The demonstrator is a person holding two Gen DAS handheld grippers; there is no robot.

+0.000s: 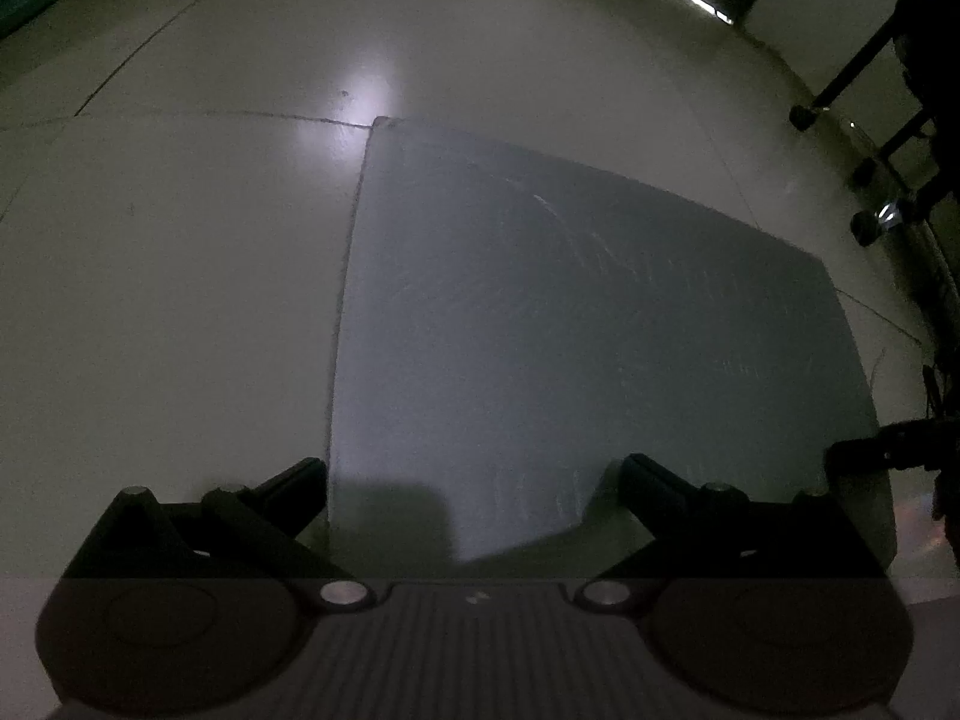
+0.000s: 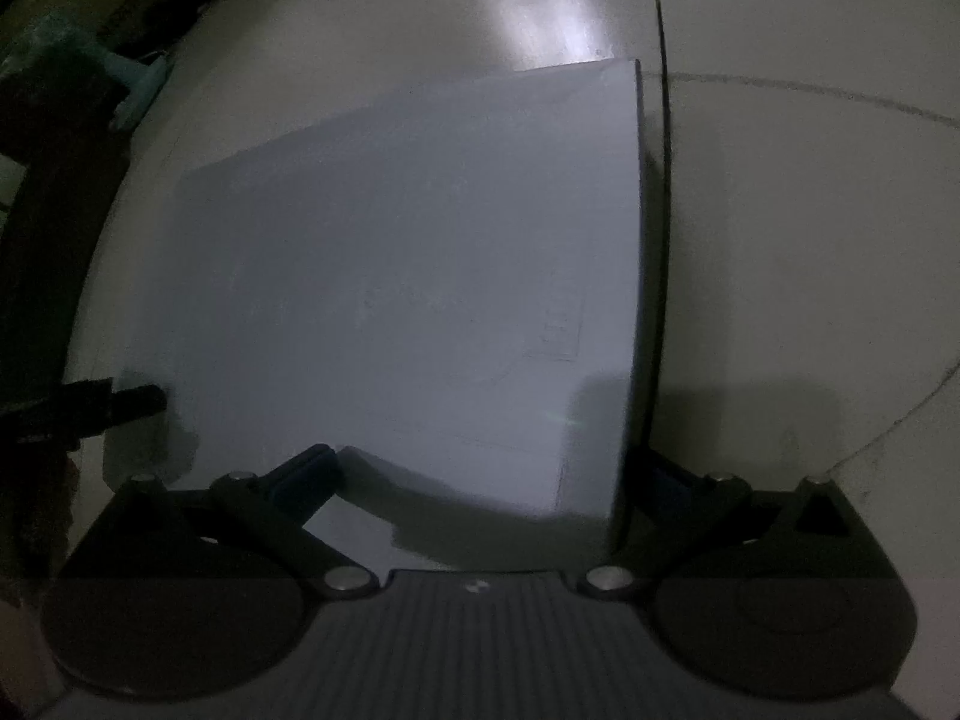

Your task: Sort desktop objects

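Desktop objects are not visible in either wrist view; only a bare grey tabletop (image 1: 600,324) is seen, dimly lit, standing above a pale tiled floor (image 1: 168,276). The left gripper (image 1: 474,480) is held over the near left corner of the tabletop, its fingers spread wide with nothing between them. The right gripper (image 2: 480,474) is held over the near right corner of the tabletop, likewise spread and empty. At the far side edge of the tabletop in each view, a dark shape judged to be the opposite gripper is noted. Beyond the tabletop, dark furniture legs (image 1: 864,78) are seen on the floor. No sorted group and no container is shown, so progress cannot be judged; whether sorting is finished or not begun cannot be told.
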